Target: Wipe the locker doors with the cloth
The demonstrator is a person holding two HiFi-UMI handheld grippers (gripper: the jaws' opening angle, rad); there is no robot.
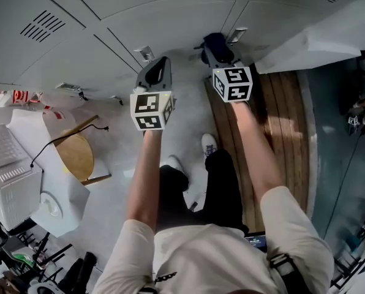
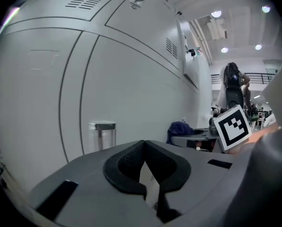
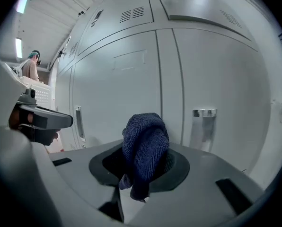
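Blue cloth (image 3: 145, 145) hangs bunched up between the jaws of the right gripper (image 3: 145, 163), which pinch tight on it. It is close to the grey locker doors (image 3: 127, 84), but I cannot tell if it touches them. The left gripper (image 2: 144, 148) is just beside the right one, its jaws pressed together with nothing in them. A metal handle (image 3: 204, 126) sticks out of one door. A wooden bench (image 1: 286, 127) lies under the right arm.
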